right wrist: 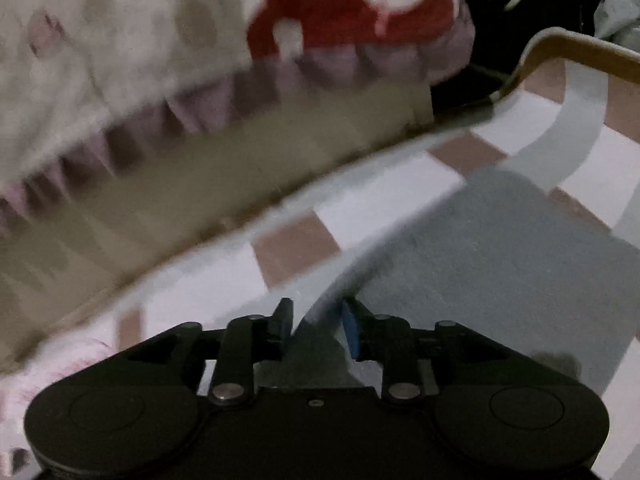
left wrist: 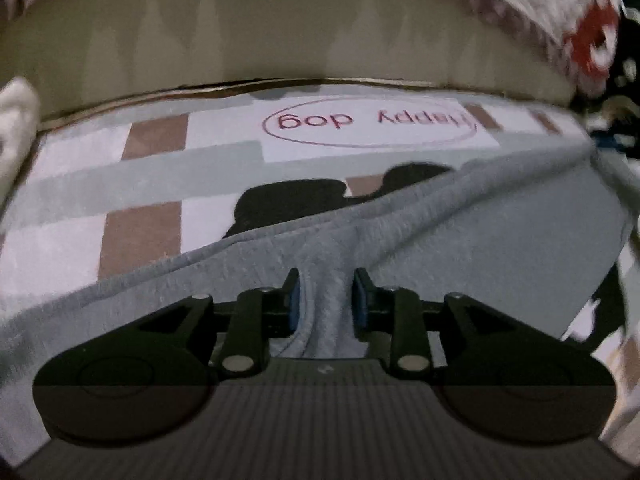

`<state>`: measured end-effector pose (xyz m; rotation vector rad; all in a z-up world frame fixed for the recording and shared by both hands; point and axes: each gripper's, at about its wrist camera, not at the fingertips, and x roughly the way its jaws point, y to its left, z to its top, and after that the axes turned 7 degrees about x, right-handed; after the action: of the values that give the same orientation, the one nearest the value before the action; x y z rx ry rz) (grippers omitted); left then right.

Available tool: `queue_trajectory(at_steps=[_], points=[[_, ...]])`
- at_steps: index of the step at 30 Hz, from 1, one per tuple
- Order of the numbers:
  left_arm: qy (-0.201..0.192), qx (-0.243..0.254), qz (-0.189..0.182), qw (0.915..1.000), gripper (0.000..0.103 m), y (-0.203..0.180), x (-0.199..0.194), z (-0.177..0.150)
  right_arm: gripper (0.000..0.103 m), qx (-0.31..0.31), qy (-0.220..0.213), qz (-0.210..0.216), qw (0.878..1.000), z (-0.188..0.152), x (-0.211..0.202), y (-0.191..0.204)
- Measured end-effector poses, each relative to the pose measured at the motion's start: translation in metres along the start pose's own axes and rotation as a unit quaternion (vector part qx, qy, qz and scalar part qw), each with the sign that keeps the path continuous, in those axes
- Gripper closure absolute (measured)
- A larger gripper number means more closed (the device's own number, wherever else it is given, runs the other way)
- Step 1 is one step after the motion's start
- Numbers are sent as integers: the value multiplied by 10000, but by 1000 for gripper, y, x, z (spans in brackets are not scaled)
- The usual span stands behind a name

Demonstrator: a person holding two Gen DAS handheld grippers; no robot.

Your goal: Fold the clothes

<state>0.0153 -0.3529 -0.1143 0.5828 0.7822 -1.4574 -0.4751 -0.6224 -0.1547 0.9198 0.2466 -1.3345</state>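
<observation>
Garment: a grey fleece garment is lying partly spread over the checked mat, one part lifted.
Left gripper: its blue pads are sitting either side of a raised ridge of the grey fabric, seemingly pinching it, likely to carry that part over.
Right gripper: its jaws are closing on the garment's edge, raising it off the mat.
Writing: the mat is showing "Happy dog" in red, upside down, inside an oval.
Background: a patterned blanket is hanging above, blurred.
</observation>
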Motion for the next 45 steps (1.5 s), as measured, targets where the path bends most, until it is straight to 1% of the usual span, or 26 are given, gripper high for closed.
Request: queue_trajectory(at_steps=[2, 4, 5, 7, 10, 12, 13, 14, 15, 16, 17, 18, 20, 22, 24, 27, 28, 30, 31, 34, 36, 38, 39, 40, 43, 45], points=[[12, -342, -95, 9994, 70, 10, 3, -1, 47, -58, -405, 140, 9991, 7, -25, -18], [17, -408, -74, 9991, 66, 12, 4, -2, 45, -79, -683, -119, 9976, 10, -49, -42], [15, -383, -32, 9993, 64, 11, 3, -2, 45, -231, -673, -249, 9972, 10, -57, -51], [-69, -306, 41, 9995, 62, 8, -2, 2, 45, -822, -490, -444, 9944, 3, -67, -61], [-354, -121, -41, 9993, 64, 6, -18, 9, 45, -1571, -74, -342, 9870, -11, -64, -57], [-546, 30, -158, 9984, 63, 4, -31, 13, 45, -1824, 214, -33, 9830, -23, -56, -40], [-544, 177, -102, 9983, 62, 2, -34, 14, 45, -1924, 371, 171, 9805, -29, -51, -28], [-375, 437, 186, 9982, 61, -3, -29, 13, 45, -2017, 512, 395, 9773, -37, -46, -13], [-141, 727, 589, 9955, 55, -9, -21, 11, 45, -2148, 667, 661, 9721, -46, -41, 6], [34, 868, 828, 9928, 54, -10, -12, 7, 45, -2288, 833, 930, 9654, -56, -35, 25], [98, 742, 809, 9939, 54, -6, -5, 3, 44, -2419, 988, 1184, 9580, -67, -29, 45], [106, 447, 709, 9964, 54, 1, -2, 0, 44, -2495, 1054, 1328, 9534, -78, -25, 62], [50, -77, 529, 9986, 53, 17, -2, -1, 29, -2654, 1166, 1594, 9437, -100, -16, 96], [-84, -130, 514, 9986, 52, 23, -5, -1, 30, -2936, 924, 1511, 9394, -112, -13, 123], [-208, -91, 542, 9983, 52, 25, -6, -1, 30, -2907, 708, 1317, 9450, -117, -9, 139], [-303, -92, 515, 9982, 52, 25, -9, 1, 27, -2870, 664, 989, 9505, -119, 5, 148], [-376, -170, 458, 9981, 52, 27, -15, 3, 26, -2892, 622, 919, 9508, -120, 8, 150], [-524, -389, 496, 9966, 53, 32, -29, 7, 25, -2705, 658, 764, 9574, -115, 15, 153], [-584, -481, 630, 9951, 54, 36, -37, 11, 25, -2643, 712, 636, 9597, -113, 16, 157], [-466, -617, 1457, 9863, 54, 50, -56, 18, 24, -2461, 997, -57, 9641, -110, 14, 176], [-325, -765, 1853, 9792, 54, 61, -72, 18, 26, -1763, 1219, -384, 9760, -106, 1, 185], [-461, -971, 1906, 9758, 54, 69, -99, 13, 26, -743, 1463, 150, 9863, -105, -31, 191], [-563, -1079, 1904, 9741, 54, 72, -114, 10, 26, -289, 1575, 773, 9841, -108, -54, 196], [-649, -1182, 1911, 9723, 53, 74, -127, 7, 25, -3, 1648, 1321, 9774, -115, -75, 202], [-800, -1486, 2005, 9650, 52, 67, -163, -21, 22, -349, 1871, 1775, 9655, -150, -95, 226], [-827, -1553, 2041, 9630, 52, 58, -177, -48, 22, -579, 2016, 2074, 9555, -173, -108, 243]])
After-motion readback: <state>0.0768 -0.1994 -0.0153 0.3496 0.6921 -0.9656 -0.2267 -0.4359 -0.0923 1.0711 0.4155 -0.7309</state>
